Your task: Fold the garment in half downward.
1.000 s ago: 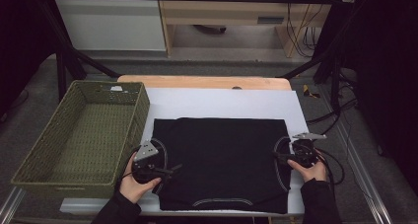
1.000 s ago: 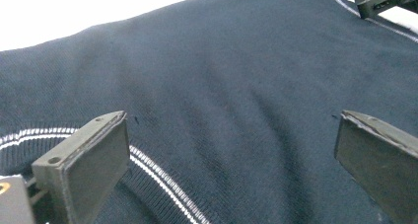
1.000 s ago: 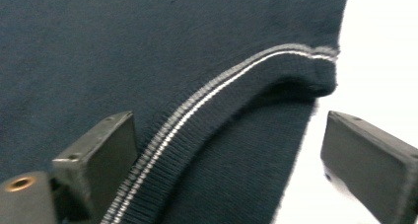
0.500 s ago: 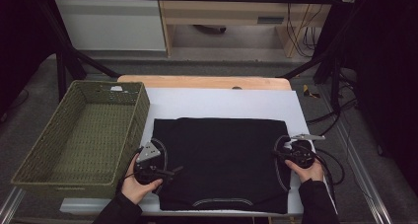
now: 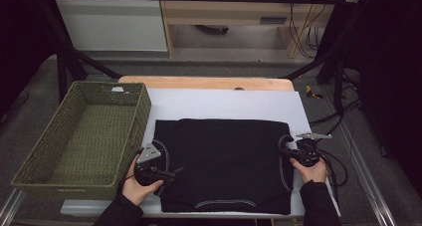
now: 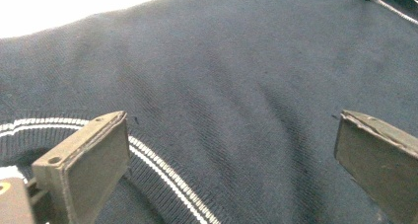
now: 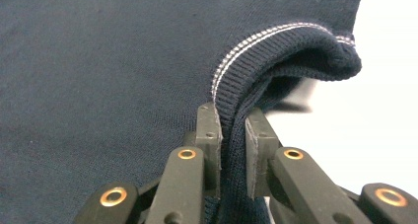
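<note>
No readable text, label, brand, number or sign anywhere; none on the dark garment (image 5: 224, 166), plain apart from pale striped ribbing at its edges; none on the green woven basket (image 5: 79, 136) at the counter's left edge; none on the white sheet (image 5: 224, 104) covering the counter; a small white tag on the basket's far rim too small and blurred to read; none on the claw bodies or pads, bare metal and brass rivets there.
</note>
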Tool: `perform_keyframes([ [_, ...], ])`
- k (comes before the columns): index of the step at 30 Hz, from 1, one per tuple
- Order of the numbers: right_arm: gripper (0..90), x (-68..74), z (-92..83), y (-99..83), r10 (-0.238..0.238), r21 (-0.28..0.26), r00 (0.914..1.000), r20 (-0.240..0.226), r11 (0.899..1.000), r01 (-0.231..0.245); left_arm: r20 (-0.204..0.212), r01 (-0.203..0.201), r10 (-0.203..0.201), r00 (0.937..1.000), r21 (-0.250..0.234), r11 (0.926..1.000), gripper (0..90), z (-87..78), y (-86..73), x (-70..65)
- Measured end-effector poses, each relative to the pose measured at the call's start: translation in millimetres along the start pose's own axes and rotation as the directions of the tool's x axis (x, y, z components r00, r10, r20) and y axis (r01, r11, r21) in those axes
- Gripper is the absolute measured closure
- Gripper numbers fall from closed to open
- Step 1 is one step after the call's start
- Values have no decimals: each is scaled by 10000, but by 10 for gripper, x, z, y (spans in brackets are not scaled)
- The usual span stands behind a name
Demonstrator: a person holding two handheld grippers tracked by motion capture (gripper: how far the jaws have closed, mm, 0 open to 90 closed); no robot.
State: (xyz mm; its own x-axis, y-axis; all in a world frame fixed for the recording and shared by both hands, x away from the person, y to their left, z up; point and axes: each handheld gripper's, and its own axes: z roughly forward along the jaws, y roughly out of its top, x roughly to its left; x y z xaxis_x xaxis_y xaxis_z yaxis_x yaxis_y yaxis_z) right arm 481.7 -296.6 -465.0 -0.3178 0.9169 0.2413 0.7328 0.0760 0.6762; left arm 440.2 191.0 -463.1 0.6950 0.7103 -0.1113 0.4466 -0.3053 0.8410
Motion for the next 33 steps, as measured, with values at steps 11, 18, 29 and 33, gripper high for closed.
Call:
perform_keyframes([
  [11,808,-98,-34,66,201,131,9974,697,9997,-210,-42,-3,3,10000,23,10000,1,-7,1,10],
  [18,808,-242,-115,67,325,49,9918,1235,9994,-334,-34,-14,14,10000,-13,10000,1,-15,7,11],
  [29,807,-463,-166,35,392,-144,9843,1722,9992,-373,4,-47,47,10000,-5,10000,1,-14,11,4],
  [33,808,-473,-187,44,404,-255,9813,1880,9990,-362,34,-74,74,10000,20,10000,1,-13,11,-1],
])
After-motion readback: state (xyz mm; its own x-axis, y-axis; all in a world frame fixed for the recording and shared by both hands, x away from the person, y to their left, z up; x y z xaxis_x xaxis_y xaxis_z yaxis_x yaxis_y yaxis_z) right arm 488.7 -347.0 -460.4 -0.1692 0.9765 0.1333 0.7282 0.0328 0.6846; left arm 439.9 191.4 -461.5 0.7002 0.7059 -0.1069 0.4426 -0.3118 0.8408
